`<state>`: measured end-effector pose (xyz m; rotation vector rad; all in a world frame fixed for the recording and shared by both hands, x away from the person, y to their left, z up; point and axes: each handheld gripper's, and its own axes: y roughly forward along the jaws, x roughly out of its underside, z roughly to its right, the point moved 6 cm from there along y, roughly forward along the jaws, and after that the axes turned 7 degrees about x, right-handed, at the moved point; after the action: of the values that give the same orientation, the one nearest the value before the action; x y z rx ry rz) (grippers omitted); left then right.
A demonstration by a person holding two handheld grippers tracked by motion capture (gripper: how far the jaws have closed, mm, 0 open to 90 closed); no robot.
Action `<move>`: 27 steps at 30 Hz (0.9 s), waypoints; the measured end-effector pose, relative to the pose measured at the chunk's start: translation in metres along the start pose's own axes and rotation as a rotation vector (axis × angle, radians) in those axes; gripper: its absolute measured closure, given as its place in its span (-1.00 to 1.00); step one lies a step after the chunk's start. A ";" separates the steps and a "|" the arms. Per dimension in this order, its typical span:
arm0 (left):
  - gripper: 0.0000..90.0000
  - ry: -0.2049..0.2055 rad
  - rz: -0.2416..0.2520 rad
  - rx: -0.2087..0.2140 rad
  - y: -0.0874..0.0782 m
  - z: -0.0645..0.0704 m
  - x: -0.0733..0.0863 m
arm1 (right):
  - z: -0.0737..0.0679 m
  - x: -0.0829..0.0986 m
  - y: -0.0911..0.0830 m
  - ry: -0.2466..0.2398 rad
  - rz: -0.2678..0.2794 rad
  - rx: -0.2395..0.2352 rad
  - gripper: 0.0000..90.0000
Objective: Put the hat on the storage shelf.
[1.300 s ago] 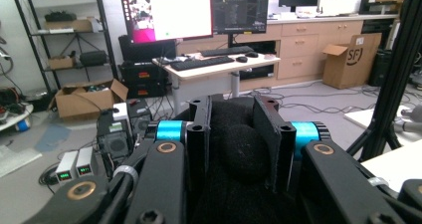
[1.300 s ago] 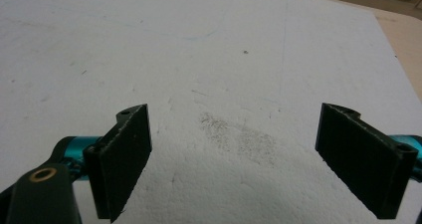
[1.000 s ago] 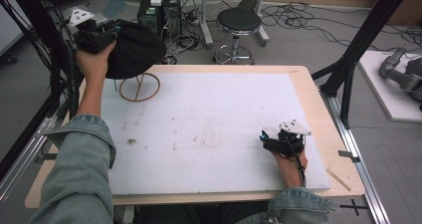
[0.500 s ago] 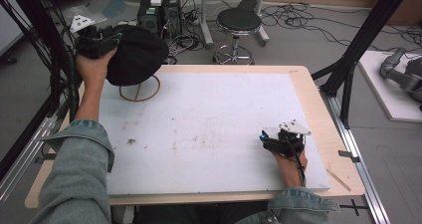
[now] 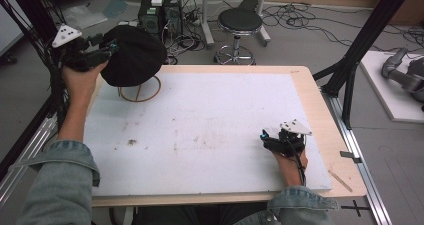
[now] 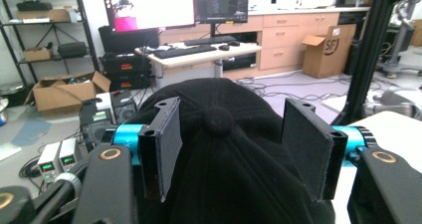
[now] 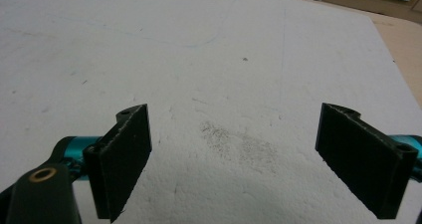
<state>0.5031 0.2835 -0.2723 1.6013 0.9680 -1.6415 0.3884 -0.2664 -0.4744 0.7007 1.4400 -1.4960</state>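
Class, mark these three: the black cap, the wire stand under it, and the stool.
black cap (image 5: 135, 55), high view, crown.
wire stand (image 5: 150, 96), high view, base ring.
stool (image 5: 240, 20), high view, seat.

This is a robotics or computer lab doubling as an office. Beyond the left gripper (image 6: 231, 144), straight ahead of its jaws, a desk (image 6: 199, 52) carries a keyboard (image 6: 189, 50) and two monitors (image 6: 194, 5). Farther off to its right stand wooden drawer cabinets (image 6: 283, 40) and a cardboard box (image 6: 323, 47); to its left, metal shelving (image 6: 45, 40) holds boxes and gear. In the high view, past the worktop (image 5: 310, 100), computer towers (image 5: 160, 15) and loose cables (image 5: 310, 20) lie on the grey floor beside a round stool (image 5: 240, 22). Black frame struts (image 5: 365, 40) rise at the worktop's sides, and a grey robot arm (image 5: 405, 72) rests on a board far beyond the right gripper (image 5: 267, 137).
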 end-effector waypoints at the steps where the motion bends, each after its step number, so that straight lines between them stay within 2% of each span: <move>1: -0.10 0.001 0.004 0.000 -0.004 0.001 0.000 | 0.000 0.000 0.000 -0.002 0.001 0.002 -0.68; 6: -0.12 0.009 0.020 0.011 -0.021 0.008 0.006 | 0.000 -0.001 0.000 0.004 0.003 0.000 -0.68; 10: -0.15 0.011 0.006 0.022 -0.031 0.016 0.014 | 0.001 -0.001 0.000 0.008 0.009 0.003 -0.68; 13: -0.18 0.013 -0.009 0.034 -0.037 0.024 0.022 | 0.000 -0.001 -0.001 0.006 0.006 0.004 -0.68; 23: -0.26 0.041 -0.006 0.081 -0.054 0.058 0.040 | -0.001 -0.002 -0.001 0.004 0.007 0.005 -0.68; 27: -0.29 0.030 -0.015 0.091 -0.061 0.068 0.053 | -0.003 -0.003 -0.001 0.000 0.009 0.002 -0.68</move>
<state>0.4123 0.2600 -0.3219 1.6868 0.9347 -1.6986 0.3880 -0.2633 -0.4717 0.7078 1.4339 -1.4908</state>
